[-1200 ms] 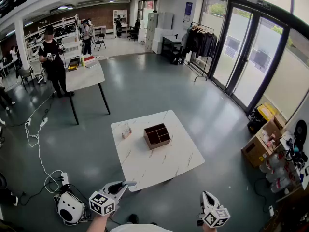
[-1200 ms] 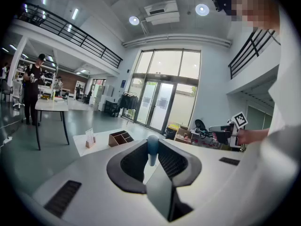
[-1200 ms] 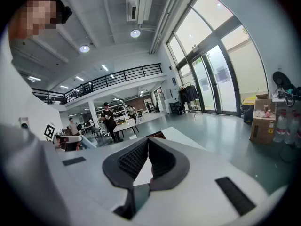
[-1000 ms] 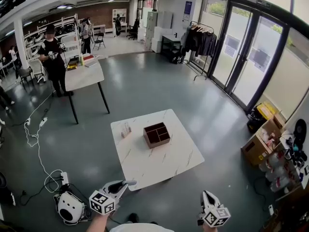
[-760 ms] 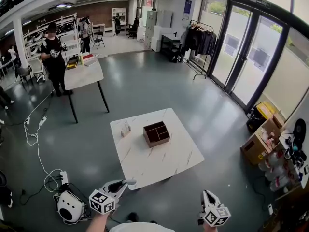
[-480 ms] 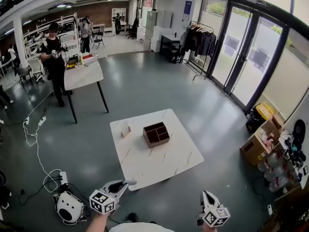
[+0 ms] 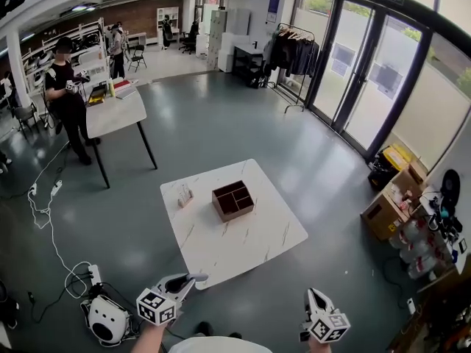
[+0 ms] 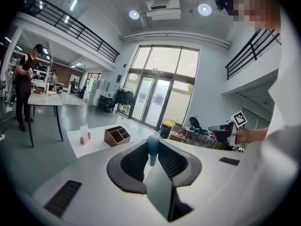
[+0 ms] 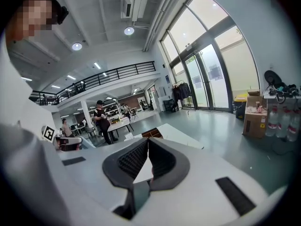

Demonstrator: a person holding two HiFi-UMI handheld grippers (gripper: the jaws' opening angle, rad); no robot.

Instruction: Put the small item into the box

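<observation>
A brown wooden box (image 7: 232, 200) with open compartments sits near the middle of a white marble table (image 7: 243, 248), some way ahead of me. A small card stand (image 7: 184, 195) is to its left. Both grippers hang low, short of the table's near edge. My left gripper (image 7: 197, 277) is shut on a small pale-blue item (image 8: 152, 150) that sticks up between its jaws. The right gripper (image 7: 312, 297) is shut, and I make out nothing clear in it. The left gripper view shows the box (image 8: 117, 135) far off, and the right gripper view shows it (image 9: 151, 133) just past the jaws.
A white round device (image 7: 107, 318) with cables lies on the floor at the left. A black-legged table (image 7: 114, 115) and a person in black (image 7: 65, 98) are at the back left. Cardboard boxes (image 7: 386, 213) stand at the right, by glass doors (image 7: 360, 87).
The head view has shifted a little, so the table and box sit slightly higher and to the left. The person in black has stepped left. Both grippers hold their places and stay shut.
</observation>
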